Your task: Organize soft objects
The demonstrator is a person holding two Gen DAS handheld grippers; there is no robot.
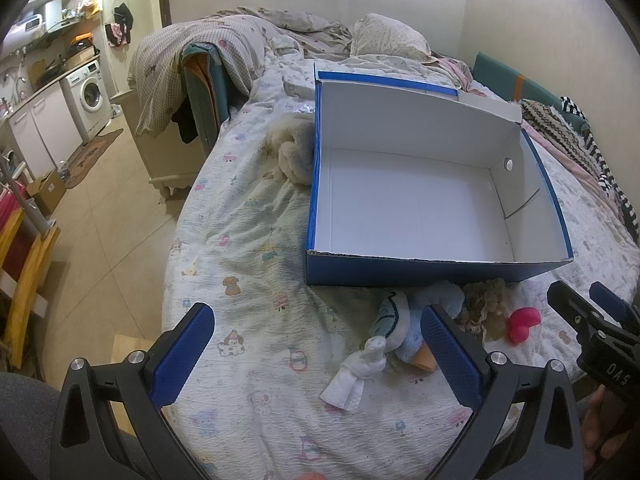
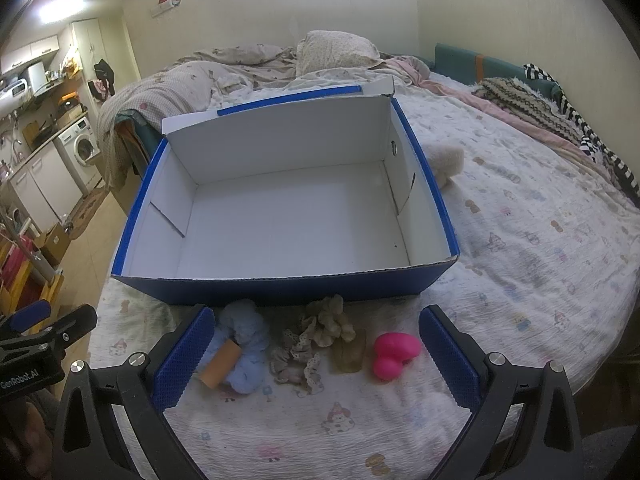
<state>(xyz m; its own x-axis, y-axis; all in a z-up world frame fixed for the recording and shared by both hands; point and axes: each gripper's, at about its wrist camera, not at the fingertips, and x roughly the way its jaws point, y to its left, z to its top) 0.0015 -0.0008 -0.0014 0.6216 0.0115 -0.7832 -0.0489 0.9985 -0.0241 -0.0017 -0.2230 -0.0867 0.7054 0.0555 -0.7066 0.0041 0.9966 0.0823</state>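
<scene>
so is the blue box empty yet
Empty: the blue box shows only its bare white floor; the pink toy lies outside on the bed.

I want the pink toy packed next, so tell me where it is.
The pink toy lies on the bedsheet in front of the blue box, rightmost of the row, right of the beige scrunchie; in the left wrist view it shows at right.

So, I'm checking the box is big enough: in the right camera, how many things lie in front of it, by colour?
Blue: 1, plush toy
Beige: 3, two scrunchies and a tan lump
Pink: 1, small toy
Total: 5
</scene>
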